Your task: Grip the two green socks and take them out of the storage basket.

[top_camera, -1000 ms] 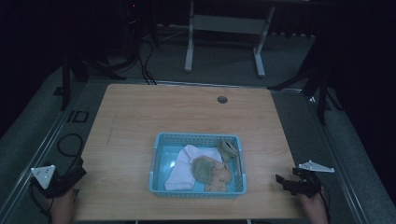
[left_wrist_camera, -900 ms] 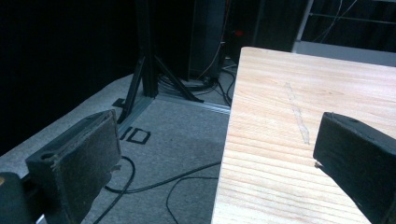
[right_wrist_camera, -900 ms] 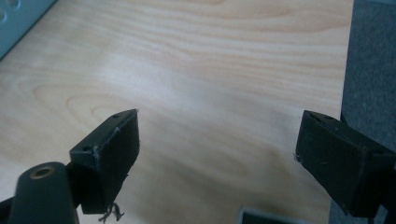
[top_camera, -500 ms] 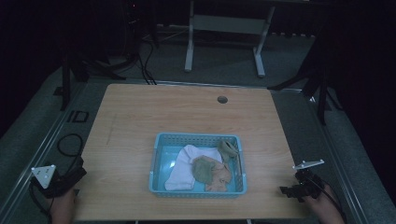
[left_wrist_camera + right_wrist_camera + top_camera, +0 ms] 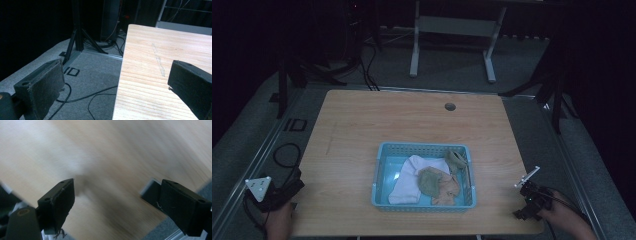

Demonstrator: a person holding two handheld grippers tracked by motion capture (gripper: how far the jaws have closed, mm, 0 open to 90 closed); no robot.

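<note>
Seemingly staged for picking, the blue basket [image 5: 424, 150] of socks [image 5: 411, 178] sits near the bench's [image 5: 362, 125] front edge; left tool [image 5: 287, 189] and right tool [image 5: 526, 200] wait wide (both empty) at its front corners.

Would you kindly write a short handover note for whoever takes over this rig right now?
Left tool: open, holding nothing, at the table's near-left edge.
Right tool: open, holding nothing, over the near-right corner; its own view is motion-blurred.
Blue basket: near-centre of the wooden table, holding a white sock, a green sock, a peach sock and an olive one by the far-right wall.
Done: nothing lies out on the tabletop.
Left: neither tool has reached the basket.
</note>
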